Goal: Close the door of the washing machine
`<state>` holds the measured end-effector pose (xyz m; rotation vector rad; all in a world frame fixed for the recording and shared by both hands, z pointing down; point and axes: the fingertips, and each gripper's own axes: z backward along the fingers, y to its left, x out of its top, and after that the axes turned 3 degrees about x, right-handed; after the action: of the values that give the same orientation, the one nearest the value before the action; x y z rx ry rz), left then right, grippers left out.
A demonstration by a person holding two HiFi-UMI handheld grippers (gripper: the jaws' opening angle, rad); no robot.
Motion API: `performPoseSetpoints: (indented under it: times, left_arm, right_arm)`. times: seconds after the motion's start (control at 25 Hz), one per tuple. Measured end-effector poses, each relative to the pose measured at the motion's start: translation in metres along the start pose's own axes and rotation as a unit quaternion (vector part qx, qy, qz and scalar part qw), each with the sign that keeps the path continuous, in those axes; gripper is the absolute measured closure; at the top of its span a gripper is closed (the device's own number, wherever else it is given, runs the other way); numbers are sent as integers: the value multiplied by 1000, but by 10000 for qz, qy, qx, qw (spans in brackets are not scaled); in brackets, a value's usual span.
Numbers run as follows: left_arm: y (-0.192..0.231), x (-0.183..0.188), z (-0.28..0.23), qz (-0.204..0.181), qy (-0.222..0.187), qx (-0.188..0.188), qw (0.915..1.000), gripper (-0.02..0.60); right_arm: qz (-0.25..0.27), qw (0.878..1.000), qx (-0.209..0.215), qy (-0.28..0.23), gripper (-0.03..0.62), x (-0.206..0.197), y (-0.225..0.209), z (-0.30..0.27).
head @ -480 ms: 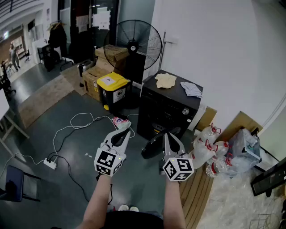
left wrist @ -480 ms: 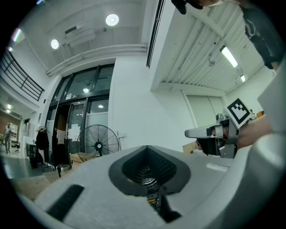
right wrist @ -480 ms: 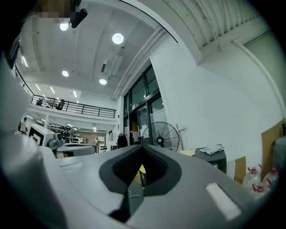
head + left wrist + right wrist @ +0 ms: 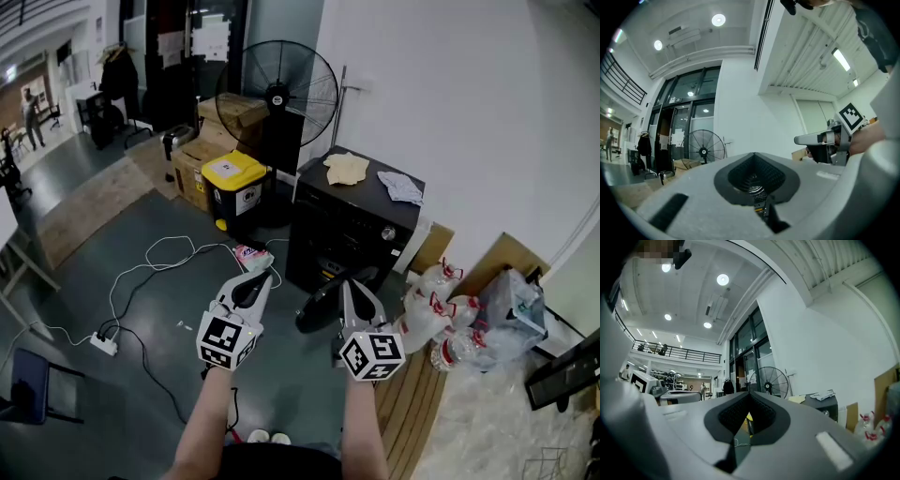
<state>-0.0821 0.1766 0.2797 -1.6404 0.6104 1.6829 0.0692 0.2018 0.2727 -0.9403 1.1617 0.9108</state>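
- left gripper (image 4: 262,276): jaws pressed together, nothing between them; it's held level over the floor (image 4: 169,281), out in front of the person
- right gripper (image 4: 349,285): jaws also together and empty; the tips tilt up a touch, toward the washing machine (image 4: 352,225)
- door (image 4: 319,305) of the washing machine: hanging open low at the front of the machine; in the head view it sits just left of the right gripper's jaws, between the two grippers; can't tell whether the gripper touches it
- the washing machine itself is a black box against the white wall, with a silver knob on its front; inside of the drum isn't visible from here
- on its lid: a yellowish cloth (image 4: 348,169) and a grey-white cloth (image 4: 401,187), lying apart from each other
- floor bits near the left gripper: a pink packet (image 4: 251,254), loops of white cables (image 4: 159,258), and a power strip (image 4: 104,343) further left
- right of the machine: clear bags of plastic bottles (image 4: 436,314) with red caps, piled against the wall
- behind and left of the machine: a black bin (image 4: 234,190) with a yellow lid, lid down, so no idea what's in it
- cardboard boxes (image 4: 199,167) just beside the bin; contents not visible either
- furthest back: a big black fan (image 4: 278,94) standing behind the bin
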Motion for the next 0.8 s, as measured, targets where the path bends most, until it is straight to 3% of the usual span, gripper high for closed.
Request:
performPoseSetpoints:
  times: [0.56,0.64,0.8]
  left_arm:
    - [-5,-17,2,127,96,-185,9997,581]
    - [-8,-16,2,208,47,-261,9994,465]
    - [-9,-17,5,306,-7,-256,9992,301]
  right_arm:
    - [-73,9999,-72,19,586,-14,-3,3]
    - [-92,9999,-115,17,586,-14,-6,5]
    - [-127,9998,-162,13,586,-16,-10,10]
